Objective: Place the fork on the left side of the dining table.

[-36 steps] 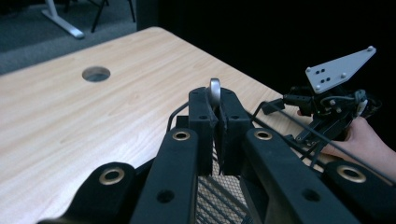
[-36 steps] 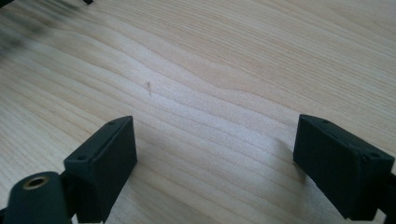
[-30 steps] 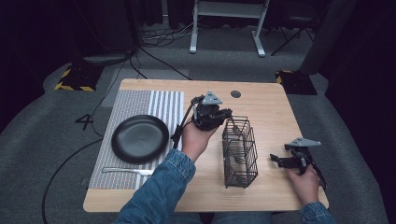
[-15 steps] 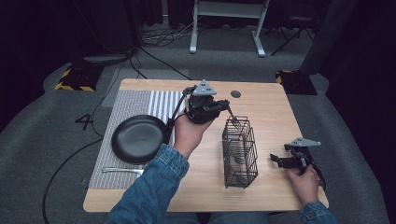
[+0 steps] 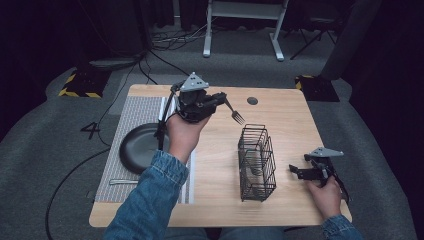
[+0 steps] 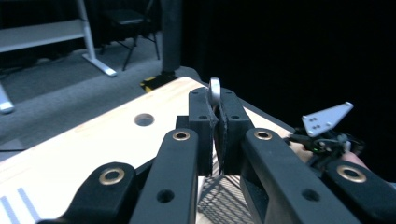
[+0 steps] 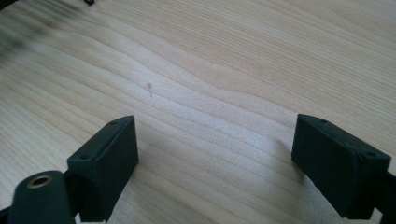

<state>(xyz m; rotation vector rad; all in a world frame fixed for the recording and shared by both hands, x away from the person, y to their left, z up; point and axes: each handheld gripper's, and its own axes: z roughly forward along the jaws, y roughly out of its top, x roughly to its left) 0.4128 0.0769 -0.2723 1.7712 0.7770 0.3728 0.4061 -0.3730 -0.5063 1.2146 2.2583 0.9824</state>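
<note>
The fork (image 5: 233, 112) is off the table, clamped between the closed jaws of the left gripper (image 5: 218, 98) and held in the air just beyond the far end of the wire basket (image 5: 256, 162), tines pointing down and right. Dropping it into the basket is probably what remains. The left forearm reaches forward with the wrist raised. At the near right, the right gripper (image 5: 296, 171) rests low over the table (image 5: 290, 115), jaws wide apart and empty.

Fork (image 5: 234, 113): silver metal
Wire basket (image 5: 257, 161): black
Plate (image 5: 140, 155): matte black
Placemat (image 5: 135, 112): grey with fine white stripes
Desk (image 5: 290, 115): pale wood, visible grain
Left gripper (image 5: 220, 98): black, grey top plate
Right gripper (image 5: 295, 171): black, grey top plate
Sleeve (image 5: 150, 200): blue denim
Floor (image 5: 65, 140): grey carpet
</note>
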